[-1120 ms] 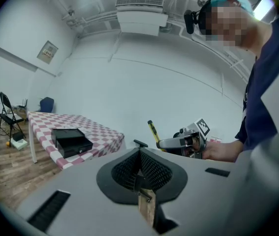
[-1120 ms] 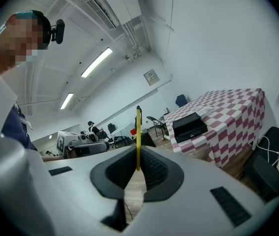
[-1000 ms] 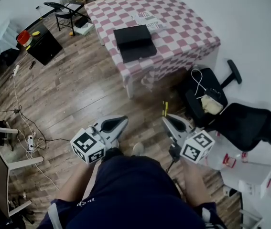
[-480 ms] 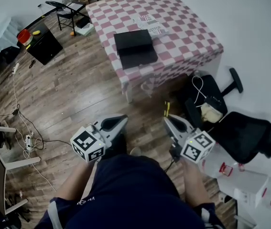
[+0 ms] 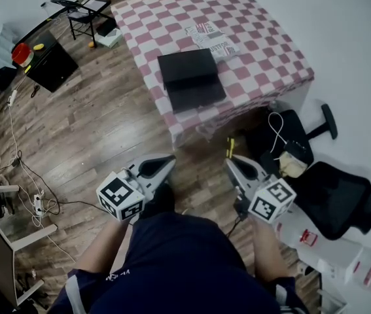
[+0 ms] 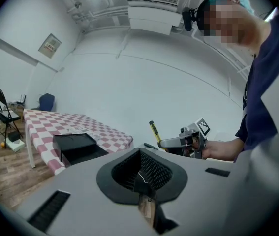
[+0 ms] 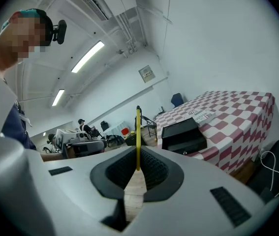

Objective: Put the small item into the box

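Observation:
A black box [image 5: 186, 70] lies near the front edge of a table with a red-and-white checked cloth [image 5: 264, 44], and its lid part lies flat in front of it. Both grippers hang over the wooden floor, short of the table. My right gripper [image 5: 231, 162] is shut on a thin yellow stick with a black tip [image 5: 229, 148], which stands up from the jaws [image 7: 138, 136]. My left gripper [image 5: 165, 164] is shut; a thin pale wire-like line shows at its seam [image 6: 140, 173], and I cannot tell what it is. The box also shows in both gripper views [image 6: 75, 144] [image 7: 182, 132].
Printed packets [image 5: 212, 38] lie behind the box. A black office chair [image 5: 332, 182] with a white cable stands right of the table, with white cartons [image 5: 349, 260] nearer. At the left are a black cabinet [image 5: 48, 61], a folding chair [image 5: 80, 8] and floor cables [image 5: 38, 188].
The table and box have come nearer and lower in the head view as the person steps toward them. Both grippers keep their pose and stay shut.

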A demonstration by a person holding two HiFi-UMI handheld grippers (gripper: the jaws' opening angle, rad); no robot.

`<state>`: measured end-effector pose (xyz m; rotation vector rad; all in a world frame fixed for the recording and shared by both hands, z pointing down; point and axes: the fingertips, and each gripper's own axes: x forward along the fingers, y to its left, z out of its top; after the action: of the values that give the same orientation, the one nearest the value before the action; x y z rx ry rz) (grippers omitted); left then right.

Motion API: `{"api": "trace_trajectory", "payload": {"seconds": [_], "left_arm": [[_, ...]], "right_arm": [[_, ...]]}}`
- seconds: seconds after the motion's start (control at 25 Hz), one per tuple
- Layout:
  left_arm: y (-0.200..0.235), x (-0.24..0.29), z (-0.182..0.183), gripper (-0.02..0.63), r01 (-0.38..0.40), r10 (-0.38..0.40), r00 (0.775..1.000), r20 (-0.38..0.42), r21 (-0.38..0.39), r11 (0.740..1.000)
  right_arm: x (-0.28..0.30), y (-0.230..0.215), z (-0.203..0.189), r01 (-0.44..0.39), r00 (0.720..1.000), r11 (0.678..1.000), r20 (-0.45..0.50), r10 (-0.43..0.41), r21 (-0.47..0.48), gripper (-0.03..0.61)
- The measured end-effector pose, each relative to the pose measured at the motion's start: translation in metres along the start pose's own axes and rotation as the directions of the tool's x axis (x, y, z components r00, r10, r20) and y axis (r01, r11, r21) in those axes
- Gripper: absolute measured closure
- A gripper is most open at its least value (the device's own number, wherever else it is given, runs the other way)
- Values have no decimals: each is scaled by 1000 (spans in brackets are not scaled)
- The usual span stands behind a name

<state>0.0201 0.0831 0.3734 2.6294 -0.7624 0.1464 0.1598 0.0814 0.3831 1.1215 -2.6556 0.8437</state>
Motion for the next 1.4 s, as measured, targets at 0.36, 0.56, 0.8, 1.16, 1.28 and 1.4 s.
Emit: {"api": "trace_trajectory", "payload": {"seconds": [0.36, 0.56, 0.8, 1.16, 1.28, 1.4], "left_arm": [[113, 21, 31, 583, 77, -76, 996, -44, 12, 997], [155, 32, 51, 583, 103, -102, 994, -37, 13, 995], [190, 48, 58, 583, 96, -96, 995, -34, -4, 995], [228, 72, 30, 583, -13, 7, 997, -73, -73, 997], [236, 80, 21, 583, -64, 57, 996, -71, -105, 992], [243, 88, 6, 583, -119, 109, 991, -81, -127, 985]], "right_arm": [[103, -37, 49, 75, 996, 997, -39, -75, -13, 545], [137, -51, 74, 107, 993, 993, -54, -109, -41, 545], [168, -69, 86, 104, 989, 992, -95, -111, -71, 545], [224, -120, 72, -41, 956, 980, -293, -18, -194, 545], [242, -141, 57, -110, 921, 956, -389, -4, -270, 545], [259, -159, 37, -206, 872, 921, -489, 20, -330, 545]]}}
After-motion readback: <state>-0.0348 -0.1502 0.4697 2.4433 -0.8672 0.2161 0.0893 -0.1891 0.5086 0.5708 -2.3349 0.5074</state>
